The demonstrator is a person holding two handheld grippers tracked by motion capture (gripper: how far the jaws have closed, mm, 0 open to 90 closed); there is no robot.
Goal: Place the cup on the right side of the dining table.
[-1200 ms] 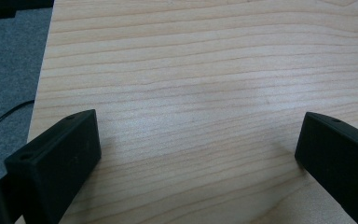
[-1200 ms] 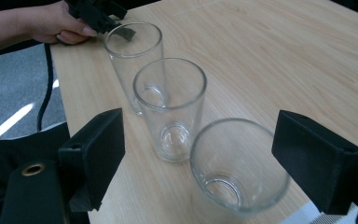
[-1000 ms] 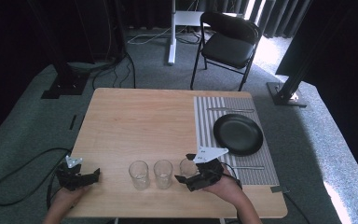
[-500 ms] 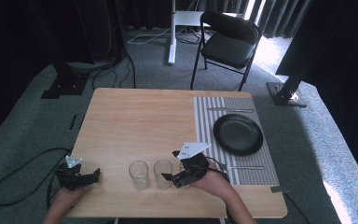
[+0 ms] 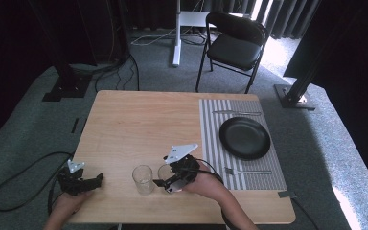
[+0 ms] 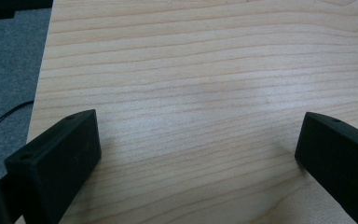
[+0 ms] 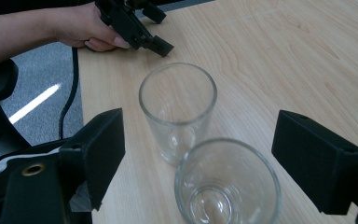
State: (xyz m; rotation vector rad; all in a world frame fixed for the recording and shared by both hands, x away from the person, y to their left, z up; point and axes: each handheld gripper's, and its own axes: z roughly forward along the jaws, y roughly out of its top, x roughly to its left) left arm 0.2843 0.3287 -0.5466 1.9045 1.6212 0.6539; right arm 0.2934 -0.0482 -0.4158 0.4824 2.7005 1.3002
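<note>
Two clear empty glasses stand near the table's front edge: the left glass [image 5: 143, 179] [image 7: 177, 112] and the right glass [image 5: 165, 171] [image 7: 228, 191]. My right gripper [image 5: 165, 181] [image 7: 203, 140] is open and points left. Its jaws flank the right glass and a gap shows on the left side. Beyond the left glass in the right gripper view, the other hand holds the left gripper [image 7: 135, 28]. My left gripper [image 5: 95, 178] [image 6: 198, 154] rests at the front left corner, open wide over bare wood.
A striped placemat [image 5: 211, 143] on the right carries a black plate [image 5: 244, 138], a fork [image 5: 247, 171] and another utensil [image 5: 237, 113]. A black chair [image 5: 235, 45] stands beyond the table. Cables lie on the floor at the left [image 5: 19, 177].
My right gripper has moved left along the table's front, from near the placemat up to the right glass. The left gripper and the left glass have stayed put.
</note>
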